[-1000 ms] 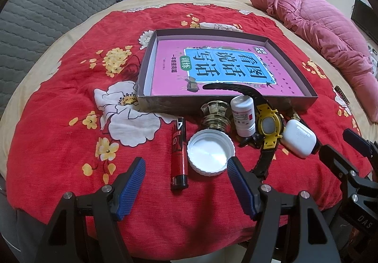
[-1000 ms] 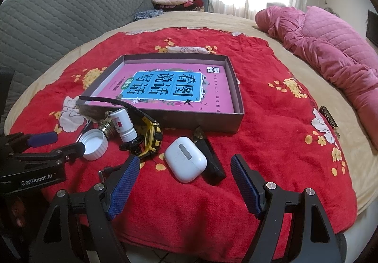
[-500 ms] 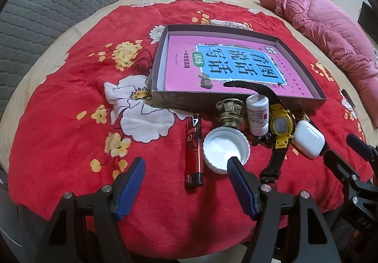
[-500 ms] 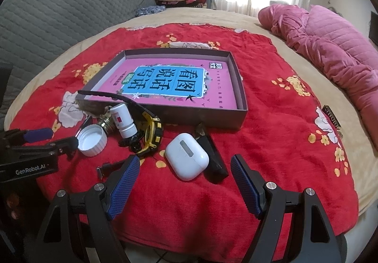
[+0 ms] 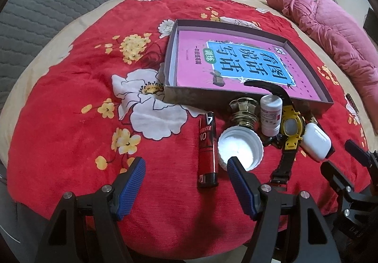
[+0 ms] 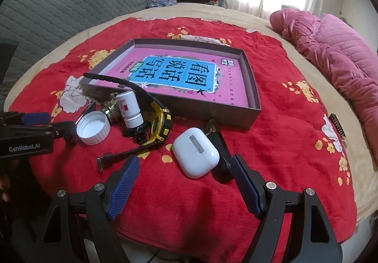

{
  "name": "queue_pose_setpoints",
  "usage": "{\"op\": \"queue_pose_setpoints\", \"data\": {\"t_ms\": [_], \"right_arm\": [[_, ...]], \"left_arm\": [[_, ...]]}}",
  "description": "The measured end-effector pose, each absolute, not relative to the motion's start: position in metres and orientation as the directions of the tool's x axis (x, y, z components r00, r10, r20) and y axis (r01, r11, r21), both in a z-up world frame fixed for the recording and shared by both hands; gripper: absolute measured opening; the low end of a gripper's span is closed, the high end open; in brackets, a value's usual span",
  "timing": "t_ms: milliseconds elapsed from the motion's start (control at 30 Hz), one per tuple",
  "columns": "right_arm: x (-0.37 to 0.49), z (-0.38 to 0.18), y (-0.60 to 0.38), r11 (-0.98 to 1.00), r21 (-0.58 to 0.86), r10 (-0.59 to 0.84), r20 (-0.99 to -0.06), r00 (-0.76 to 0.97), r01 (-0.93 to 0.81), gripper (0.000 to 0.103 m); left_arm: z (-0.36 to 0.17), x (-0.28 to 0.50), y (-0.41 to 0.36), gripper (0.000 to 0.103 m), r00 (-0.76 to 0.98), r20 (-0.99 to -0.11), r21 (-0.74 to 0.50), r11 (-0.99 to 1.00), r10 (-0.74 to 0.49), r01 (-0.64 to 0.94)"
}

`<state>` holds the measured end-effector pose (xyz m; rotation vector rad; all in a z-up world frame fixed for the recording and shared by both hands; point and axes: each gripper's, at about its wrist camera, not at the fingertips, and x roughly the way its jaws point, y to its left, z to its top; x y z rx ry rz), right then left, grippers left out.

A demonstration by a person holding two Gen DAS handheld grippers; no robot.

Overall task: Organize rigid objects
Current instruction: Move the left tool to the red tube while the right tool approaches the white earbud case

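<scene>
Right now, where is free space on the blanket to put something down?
Free: the red blanket left of the box, and right of the box. Crowded: in front of the box, from the lighter to the earbud case.

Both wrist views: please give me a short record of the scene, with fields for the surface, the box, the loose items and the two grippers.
surface: red floral blanket
box: shallow tray holding a pink book
loose items, in front of the tray: red tube, white cap, brass fitting, small white bottle, yellow watch, white earbud case
left gripper: open, empty
right gripper: open, empty
</scene>
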<state>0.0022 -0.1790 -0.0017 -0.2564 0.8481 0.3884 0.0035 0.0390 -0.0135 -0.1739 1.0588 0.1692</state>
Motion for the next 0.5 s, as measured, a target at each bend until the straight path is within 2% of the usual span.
{"op": "queue_pose_setpoints", "data": {"t_ms": [500], "right_arm": [[0.009, -0.006, -0.183, 0.902, -0.065, 0.223, -0.777, 0.589, -0.426, 0.08]], "left_arm": [[-0.028, 0.007, 0.049, 0.071, 0.434, -0.9, -0.072, 0.967, 0.042, -0.244]]}}
